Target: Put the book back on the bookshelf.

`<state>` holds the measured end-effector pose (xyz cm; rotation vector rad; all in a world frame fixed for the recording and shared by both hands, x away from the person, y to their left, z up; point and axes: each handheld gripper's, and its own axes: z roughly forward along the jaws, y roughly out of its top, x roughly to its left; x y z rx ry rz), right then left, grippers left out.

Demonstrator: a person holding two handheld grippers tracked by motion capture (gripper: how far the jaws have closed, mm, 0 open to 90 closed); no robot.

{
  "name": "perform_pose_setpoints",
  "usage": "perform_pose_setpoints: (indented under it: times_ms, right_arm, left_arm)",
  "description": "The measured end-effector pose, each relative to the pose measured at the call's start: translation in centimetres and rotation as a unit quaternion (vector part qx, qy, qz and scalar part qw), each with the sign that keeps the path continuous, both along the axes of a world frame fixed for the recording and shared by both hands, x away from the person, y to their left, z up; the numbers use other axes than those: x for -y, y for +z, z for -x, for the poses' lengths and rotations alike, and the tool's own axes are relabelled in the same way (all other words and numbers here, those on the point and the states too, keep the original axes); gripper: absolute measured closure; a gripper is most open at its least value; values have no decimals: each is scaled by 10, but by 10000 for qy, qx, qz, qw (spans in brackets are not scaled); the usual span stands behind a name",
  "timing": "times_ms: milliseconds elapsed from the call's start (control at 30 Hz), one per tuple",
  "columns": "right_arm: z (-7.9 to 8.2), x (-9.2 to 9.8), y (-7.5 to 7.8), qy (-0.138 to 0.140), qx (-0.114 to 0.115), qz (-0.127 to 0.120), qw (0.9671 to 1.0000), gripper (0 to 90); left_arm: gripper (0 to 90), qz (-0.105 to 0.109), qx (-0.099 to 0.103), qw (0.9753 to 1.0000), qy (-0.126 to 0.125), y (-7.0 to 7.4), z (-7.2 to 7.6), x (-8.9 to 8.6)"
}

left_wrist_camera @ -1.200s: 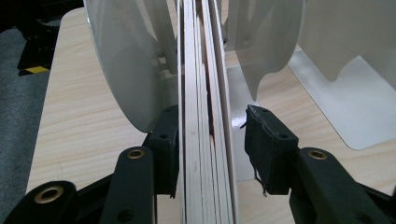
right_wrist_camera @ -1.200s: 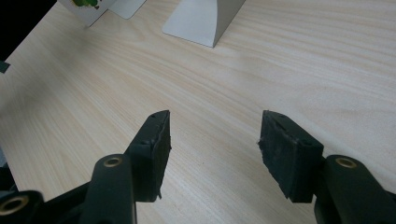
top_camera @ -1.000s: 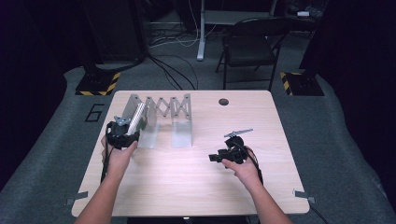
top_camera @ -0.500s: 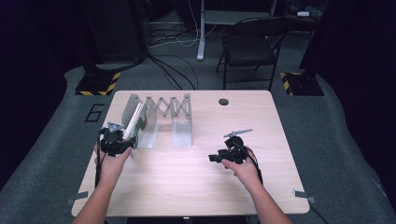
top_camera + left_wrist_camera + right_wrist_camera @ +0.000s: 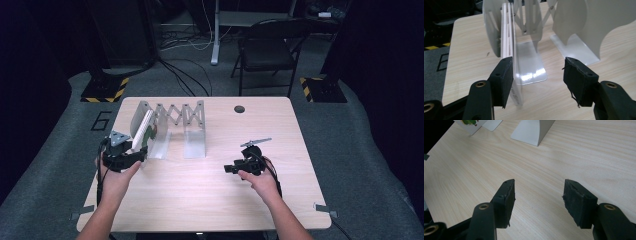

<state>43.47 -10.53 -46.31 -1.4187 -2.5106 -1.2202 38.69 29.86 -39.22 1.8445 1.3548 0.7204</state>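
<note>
A white rack (image 5: 172,117) that folds like a zigzag stands at the back left of the table (image 5: 210,200). It has flat plates that stand up, with slots between them. A thin book (image 5: 142,130) sits in the left slot and leans on the left plate. In the left gripper view the book (image 5: 507,47) stands on its edge, with its near end sticking out toward the camera. The left gripper (image 5: 131,155) is right at that near end. Its jaws are wide apart and grip nothing. The left jaw looks like it is right by the side of the book, but I cannot tell if it touches. The right jaw is well off to the other side, over the shiny foot (image 5: 530,63) of the rack. The right gripper (image 5: 231,168) waits near the middle of the table, away from the rack. Its jaws are spread too, and there is just bare wood between them. I think the job is to put the book in the rack, and that part looks done, since the book stands there with nothing holding it. What may be left is to nudge it in deeper or to pull the left gripper away. The other slots have no books in them.
</note>
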Motion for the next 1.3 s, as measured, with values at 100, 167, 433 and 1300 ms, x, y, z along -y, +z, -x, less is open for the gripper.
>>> perform_pose_setpoints:
  times_ms: [100, 167, 433, 1300]
  right_arm:
    - [0, 0, 0, -5, 5, 1, 10000, 427]
    - [0, 0, 0, -2, 0, 2, 10000, 426]
    - [0, 0, 0, -19, -17, 13, 10000, 425]
    - [1, -2, 1, -13, -55, 50, 10000, 425]
  left_arm:
    - [429, 52, -26, 9999, -144, 3, 4, 5]
    - [430, 79, -68, 9996, -254, 3, 6, 9]
    - [432, 316, -204, 9969, -688, -9, 20, 27]
    - [437, 113, -163, 9892, -1452, -55, 39, 46]
